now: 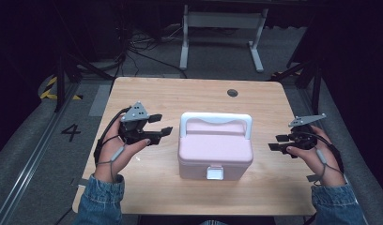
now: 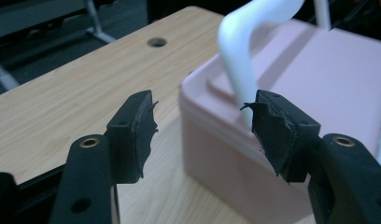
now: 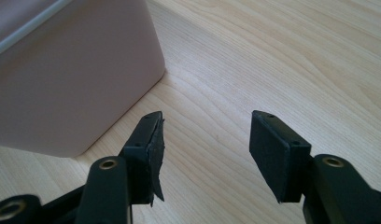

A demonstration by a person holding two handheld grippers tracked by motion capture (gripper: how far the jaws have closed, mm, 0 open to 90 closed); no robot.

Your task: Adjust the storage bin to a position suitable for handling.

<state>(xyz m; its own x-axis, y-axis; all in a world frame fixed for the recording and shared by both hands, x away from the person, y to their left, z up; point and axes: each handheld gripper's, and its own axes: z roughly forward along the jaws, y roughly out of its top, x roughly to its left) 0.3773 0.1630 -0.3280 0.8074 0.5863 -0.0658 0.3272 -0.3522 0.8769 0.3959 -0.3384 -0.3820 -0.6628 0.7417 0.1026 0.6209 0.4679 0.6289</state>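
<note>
A "4" (image 1: 71, 132) marks the floor; your left gripper (image 1: 160, 124) and right gripper (image 1: 277, 142) gape wide, empty, flanking the pink box (image 1: 215, 150).

Left gripper (image 1: 159, 125): matte black body; two flat black jaws carrying worn rubber pads (image 2: 149, 128) with frayed, torn edges. A brass-coloured screw bushing (image 2: 89, 142) is set in each jaw arm. A grey three-cornered plate (image 1: 135, 112) with small dark holes is mounted on top. A thin grey cable (image 1: 115, 154) with an inline grey sleeve trails toward 6 o'clock over the hand.

Right gripper (image 1: 278, 142): same black construction, grey plate (image 1: 308, 120) at 12 o'clock, grey cable (image 1: 322, 161) trailing toward 6 o'clock. Its pads (image 3: 271, 149) are rectangular; one is frayed.

Person: blue denim sleeves (image 1: 101, 199), cuffs at the wrists.
</note>
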